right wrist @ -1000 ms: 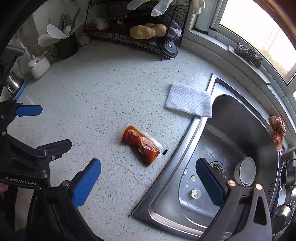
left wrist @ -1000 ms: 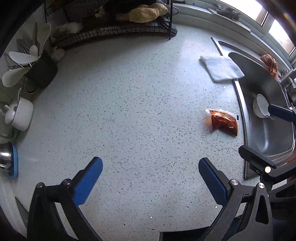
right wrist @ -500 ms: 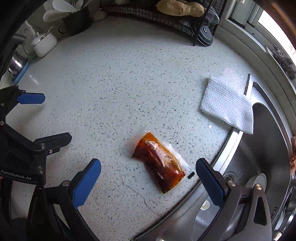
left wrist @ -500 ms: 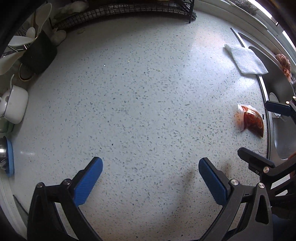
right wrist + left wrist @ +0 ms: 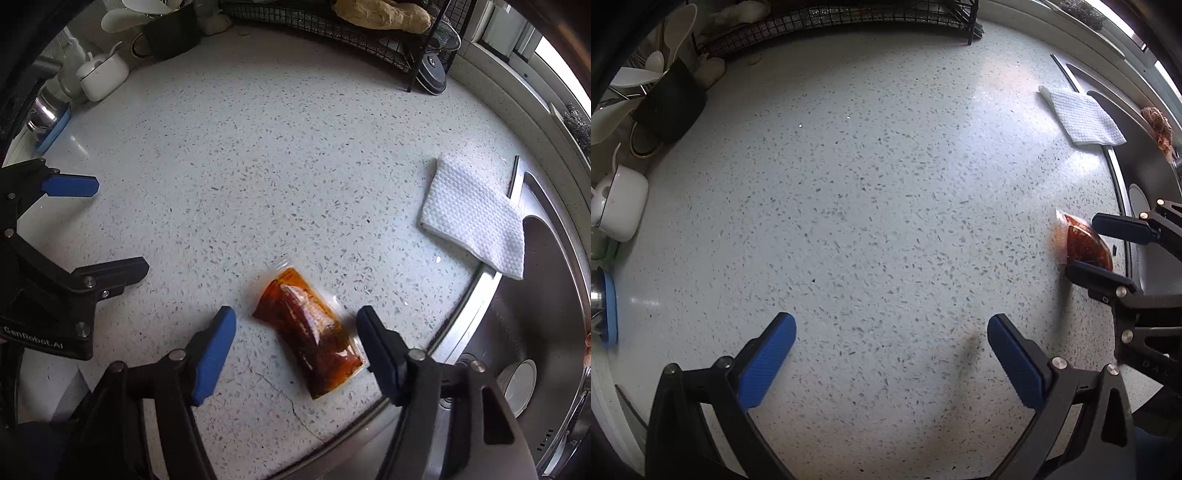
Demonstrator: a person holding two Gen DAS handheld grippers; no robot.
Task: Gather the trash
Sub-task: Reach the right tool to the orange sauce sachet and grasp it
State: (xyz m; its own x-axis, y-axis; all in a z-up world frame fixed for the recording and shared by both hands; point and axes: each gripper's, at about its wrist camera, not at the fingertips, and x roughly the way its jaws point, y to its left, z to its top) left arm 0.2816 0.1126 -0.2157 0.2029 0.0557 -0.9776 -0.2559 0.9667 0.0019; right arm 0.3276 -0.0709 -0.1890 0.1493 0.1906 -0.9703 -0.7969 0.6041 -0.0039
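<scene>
We see the right hand-held gripper (image 5: 295, 345) straddling the sauce packet (image 5: 309, 338) on the counter (image 5: 258, 166) by the sink (image 5: 546, 314), jaws just closing, not yet pinching. Left hand-held gripper (image 5: 892, 356) gapes empty. Nothing collected yet, we judge.

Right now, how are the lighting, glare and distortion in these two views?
Left wrist view: daylight glare across the counter near the white cloth, edges strongly bent by the fisheye. Right wrist view: evenly lit, the sauce packet sharp with small highlights, a blown-out window top right, the sink rim curved.
</scene>
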